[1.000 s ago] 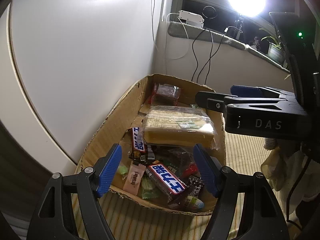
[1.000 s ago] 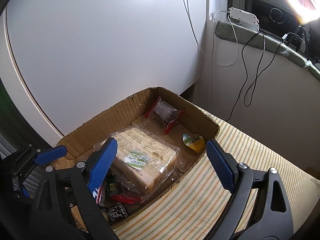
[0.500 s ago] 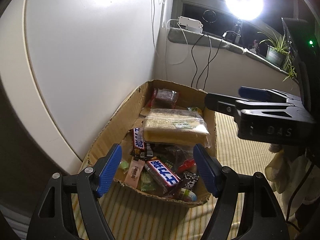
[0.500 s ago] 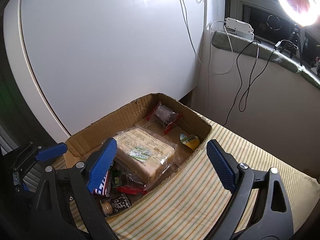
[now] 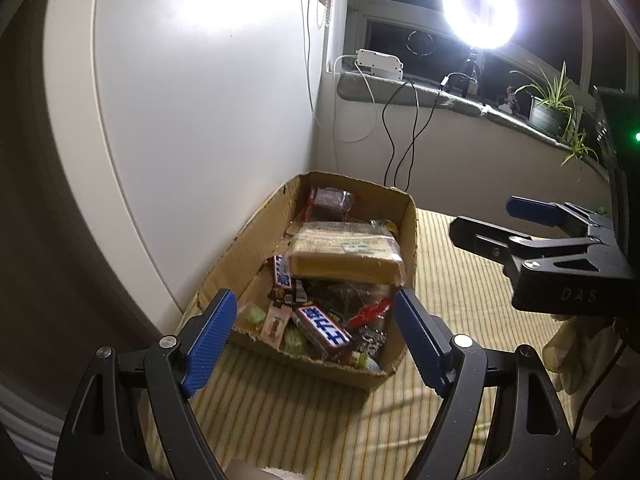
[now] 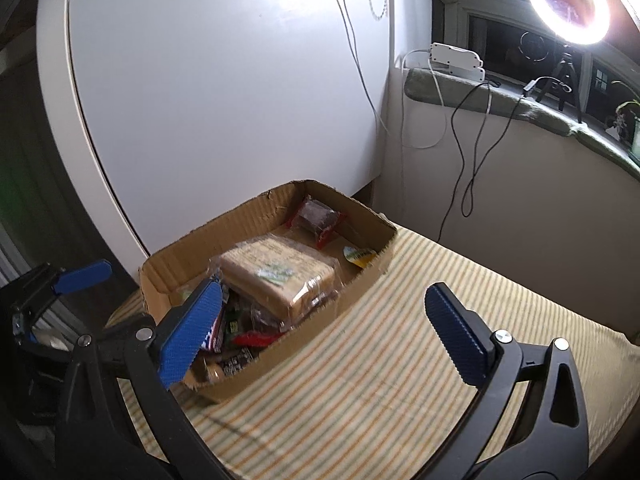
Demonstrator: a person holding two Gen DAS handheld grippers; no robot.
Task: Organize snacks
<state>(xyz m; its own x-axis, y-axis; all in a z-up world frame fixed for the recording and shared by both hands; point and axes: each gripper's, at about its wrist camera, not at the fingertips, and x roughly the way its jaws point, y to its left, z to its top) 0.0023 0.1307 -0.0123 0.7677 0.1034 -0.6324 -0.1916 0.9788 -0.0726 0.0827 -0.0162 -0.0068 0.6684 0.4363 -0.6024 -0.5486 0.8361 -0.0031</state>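
Note:
A shallow cardboard box [image 5: 256, 236] [image 6: 236, 224] sits on a striped cloth against a white wall panel. It holds a wrapped bread loaf [image 5: 346, 258] [image 6: 278, 274], a Snickers bar [image 5: 322, 330], a dark cake in a red wrapper [image 5: 330, 200] [image 6: 318, 216], a yellow-green packet [image 6: 358, 255] and several small sweets. My left gripper [image 5: 314, 340] is open and empty, in front of the box's near end. My right gripper [image 6: 324, 328] is open and empty, above the cloth beside the box; it also shows in the left wrist view [image 5: 516, 224].
The striped cloth [image 6: 400, 360] covers the surface around the box. A window ledge [image 5: 440, 96] with a white power strip, hanging cables, a ring light [image 5: 478, 4] and a potted plant [image 5: 548, 108] runs behind. A pale glove [image 5: 572, 356] lies at the right.
Both grippers have pulled back and up from the box, so it looks smaller and farther. Both stay open and empty. The snacks have not moved.

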